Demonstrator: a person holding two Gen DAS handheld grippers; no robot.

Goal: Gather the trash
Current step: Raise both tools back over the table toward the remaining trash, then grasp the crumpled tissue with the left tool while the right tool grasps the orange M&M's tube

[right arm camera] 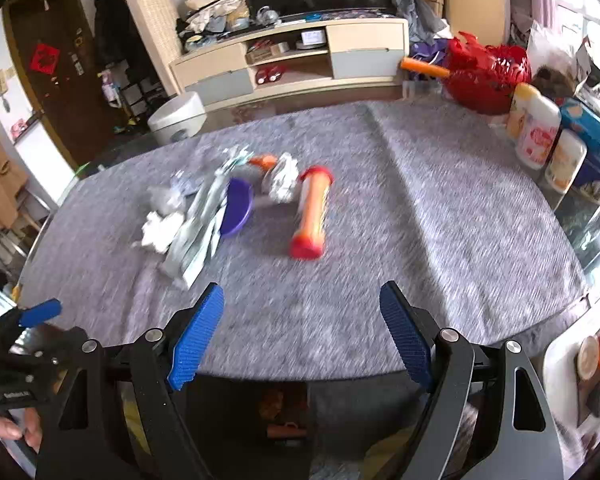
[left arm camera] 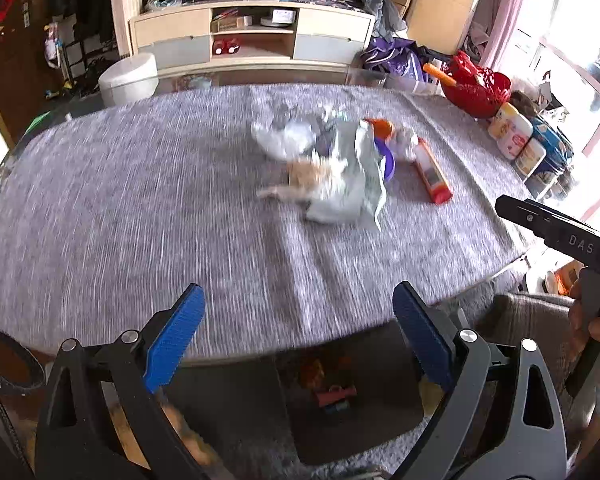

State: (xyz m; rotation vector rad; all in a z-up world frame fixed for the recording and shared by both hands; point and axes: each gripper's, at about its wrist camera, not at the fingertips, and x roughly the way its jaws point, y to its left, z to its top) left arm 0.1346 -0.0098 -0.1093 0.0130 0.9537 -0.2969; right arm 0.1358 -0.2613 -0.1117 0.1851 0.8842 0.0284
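Pile of trash (left arm camera: 332,168) mid-way across the grey-clothed surface (left arm camera: 120,208), orange tube (right arm camera: 311,214) lying just beside it, left gripper (left arm camera: 296,320) and right gripper (right arm camera: 300,320) above the near edge, jaws wide apart, both empty.

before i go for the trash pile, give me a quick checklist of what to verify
1. Left gripper empty and open: ok, nothing between the blue pads.
2. Right gripper empty and open: ok.
3. Trash grouped mid-table: ok; crumpled paper, grey bag, purple lid and orange tube lie together.
4. Orange tube free to grab: ok, it lies apart on the grey cloth.
5. What lies under the grey bag: cannot tell, blurred.
6. Bin to drop trash in: cannot tell, none clearly seen.
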